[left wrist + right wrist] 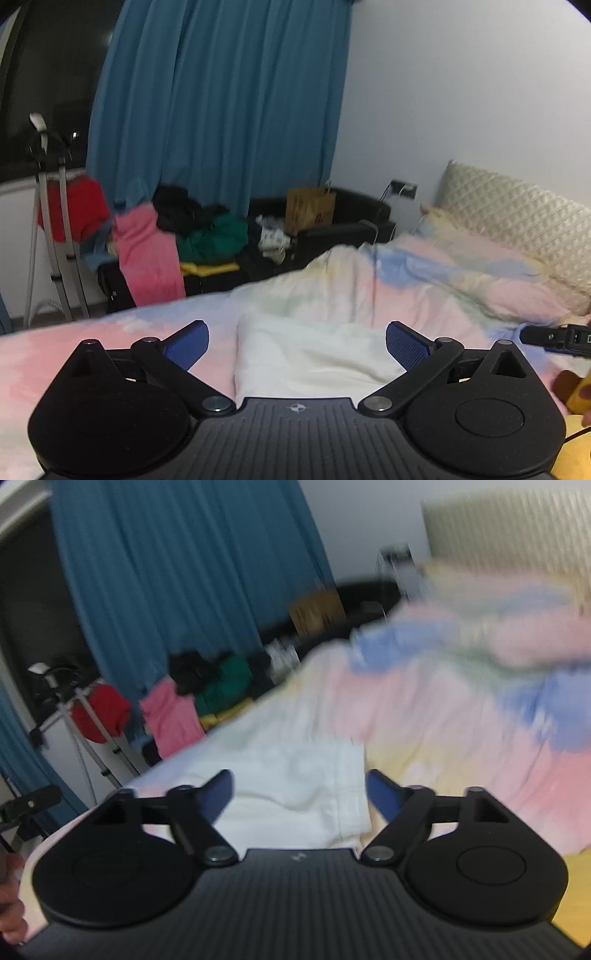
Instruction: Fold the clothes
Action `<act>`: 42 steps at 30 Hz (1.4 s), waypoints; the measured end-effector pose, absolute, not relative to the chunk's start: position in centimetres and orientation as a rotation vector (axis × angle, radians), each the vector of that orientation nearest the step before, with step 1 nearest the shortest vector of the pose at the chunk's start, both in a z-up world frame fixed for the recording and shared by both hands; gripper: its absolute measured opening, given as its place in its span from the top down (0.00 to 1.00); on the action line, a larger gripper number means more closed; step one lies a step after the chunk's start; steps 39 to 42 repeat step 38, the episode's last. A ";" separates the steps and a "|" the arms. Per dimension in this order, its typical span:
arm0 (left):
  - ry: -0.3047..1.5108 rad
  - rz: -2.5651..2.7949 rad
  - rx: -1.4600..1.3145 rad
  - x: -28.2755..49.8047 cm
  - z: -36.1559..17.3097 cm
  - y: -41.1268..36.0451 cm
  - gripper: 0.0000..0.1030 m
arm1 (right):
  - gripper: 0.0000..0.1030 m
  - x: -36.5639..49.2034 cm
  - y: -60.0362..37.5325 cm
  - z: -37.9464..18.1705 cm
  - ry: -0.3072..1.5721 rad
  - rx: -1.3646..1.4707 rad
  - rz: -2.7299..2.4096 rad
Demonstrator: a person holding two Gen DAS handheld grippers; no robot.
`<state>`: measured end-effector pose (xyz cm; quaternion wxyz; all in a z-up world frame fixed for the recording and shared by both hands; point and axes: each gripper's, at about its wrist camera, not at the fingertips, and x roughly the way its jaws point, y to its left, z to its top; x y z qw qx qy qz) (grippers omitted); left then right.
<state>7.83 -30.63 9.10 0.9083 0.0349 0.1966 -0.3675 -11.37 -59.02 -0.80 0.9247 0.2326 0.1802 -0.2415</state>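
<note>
1 white garment (314, 354), folded, flat on bed (424, 295)

Black ribbed left gripper (297, 341), blue-padded fingers (186, 345), silver screws

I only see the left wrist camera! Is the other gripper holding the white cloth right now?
Observer: No. In the right wrist view the right gripper has its fingers wide apart, with nothing pinched.
Operator: So where's the cloth?
Observer: The white cloth lies on the bedspread beneath those fingers, and a stitched hem runs down its right edge.
Operator: Anything else I can't see?
Observer: A hand peeks in at the lower left corner.
</note>
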 end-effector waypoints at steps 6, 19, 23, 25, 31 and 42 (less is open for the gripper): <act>0.330 -0.782 0.090 0.5 12.2 -26.5 0.00 | 0.15 -15.4 -53.3 3.1 0.314 0.318 -0.496; 0.315 -0.709 0.070 -7.4 9.1 -18.5 0.00 | 0.15 -19.3 -43.2 0.9 0.253 0.253 -0.407; 0.315 -0.675 0.076 -7.9 7.8 -17.3 0.00 | 0.15 -19.4 -40.9 -0.3 0.264 0.203 -0.415; 0.319 -0.666 0.069 -7.9 7.3 -16.9 0.00 | 0.15 -19.3 -40.2 -1.2 0.266 0.191 -0.429; 0.347 -0.649 0.053 -7.5 5.5 -16.2 0.00 | 0.15 -18.8 -39.6 -3.4 0.281 0.201 -0.448; 0.389 -0.648 0.079 -6.5 3.8 -17.1 0.00 | 0.15 -18.4 -39.2 -4.8 0.309 0.189 -0.483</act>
